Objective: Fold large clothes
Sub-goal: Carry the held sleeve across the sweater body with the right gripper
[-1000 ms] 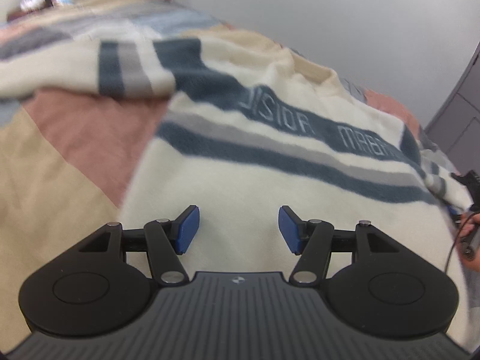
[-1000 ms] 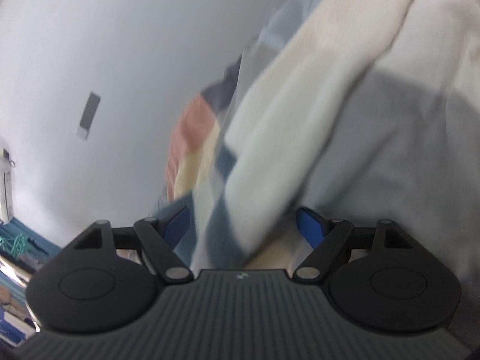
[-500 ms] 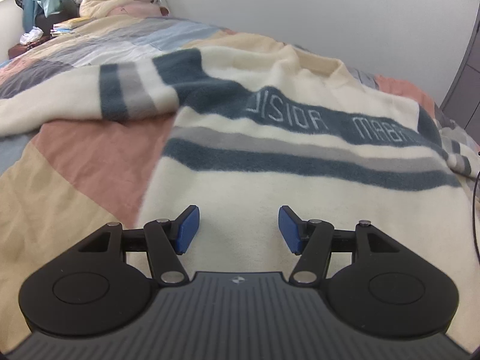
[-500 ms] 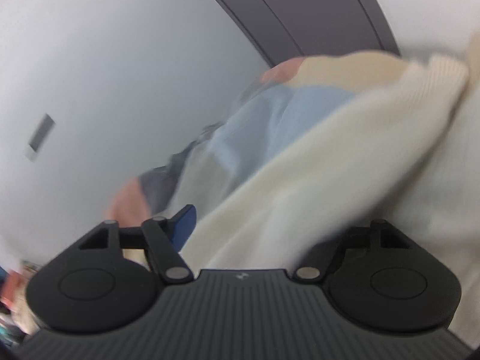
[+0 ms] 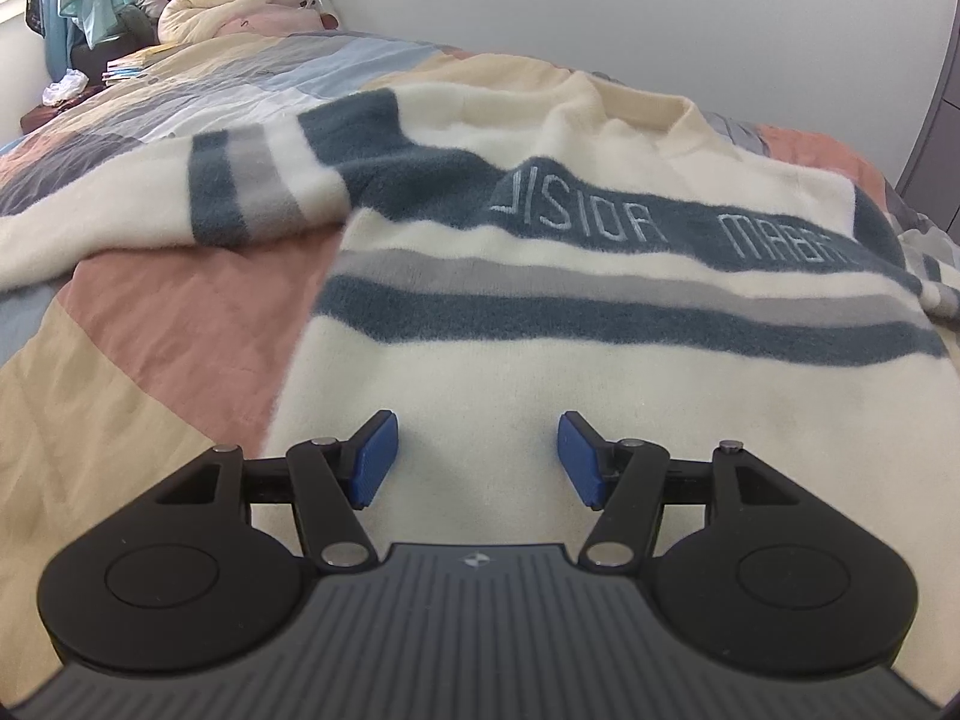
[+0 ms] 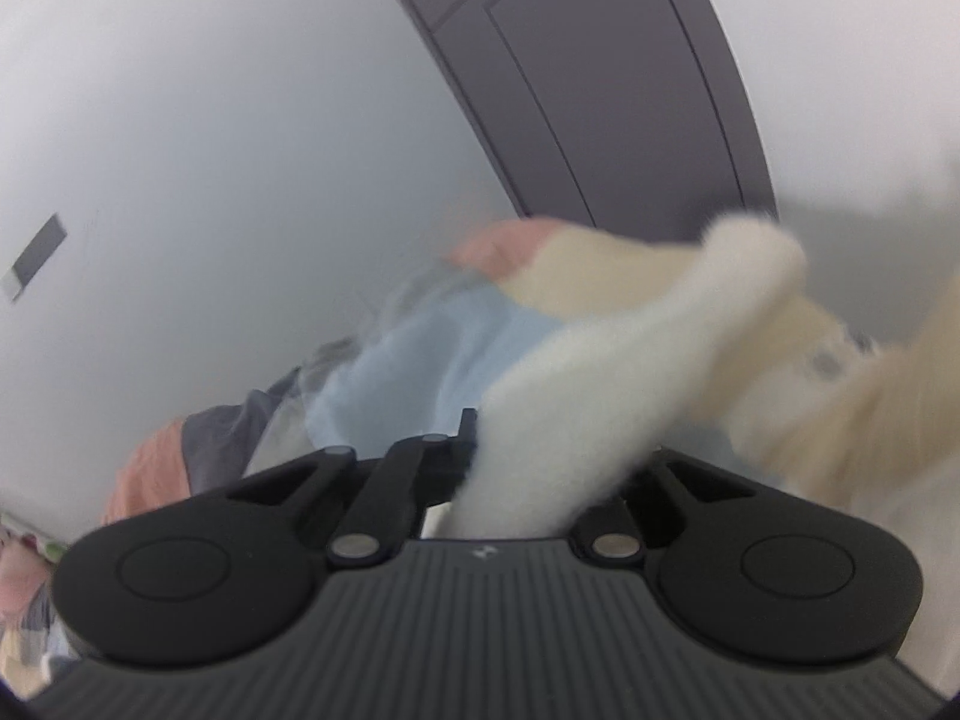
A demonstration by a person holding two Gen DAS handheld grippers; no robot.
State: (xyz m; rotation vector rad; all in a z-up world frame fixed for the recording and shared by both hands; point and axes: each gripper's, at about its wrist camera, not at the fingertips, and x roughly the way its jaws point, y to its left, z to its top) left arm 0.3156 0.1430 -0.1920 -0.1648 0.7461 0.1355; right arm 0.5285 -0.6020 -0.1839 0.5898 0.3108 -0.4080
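Above: two hand-held grippers at a cream striped sweater (image 5: 540,372) spread on a patchwork quilt (image 5: 150,372).
Left gripper (image 5: 477,459) tilts downward over the sweater's lower body, blue pads (image 5: 375,459) apart with nothing clamped; ahead of it run the blue and grey stripes, with one sleeve (image 5: 180,198) reaching out to its left. Right gripper (image 6: 528,474) is pinched together on a fuzzy cream fold of the sweater (image 6: 600,372), which rises blurred from between its fingers. Only the right wrist view shows this grip, plus a grey cabinet (image 6: 600,78); only the left shows the whole garment.
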